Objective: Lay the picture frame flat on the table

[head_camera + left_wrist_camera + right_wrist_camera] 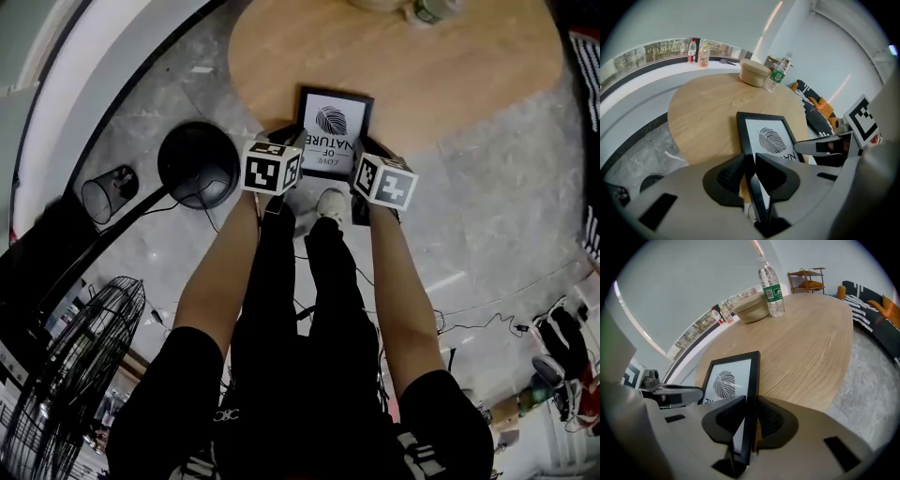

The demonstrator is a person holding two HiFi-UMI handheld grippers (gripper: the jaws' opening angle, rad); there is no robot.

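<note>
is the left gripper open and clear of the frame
No, the left gripper has its jaws clamped on the black edge of the picture frame.

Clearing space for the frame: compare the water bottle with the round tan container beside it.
The water bottle is tall and narrow; the round tan container is low and wide. The bottle is clear with a green label; the container is opaque. Both stand adjacent on the table's far side.

A light wooden table [811,348] with a rounded edge carried a green-labelled water bottle [771,287], upright, just beside a round beige container [751,309].
</note>
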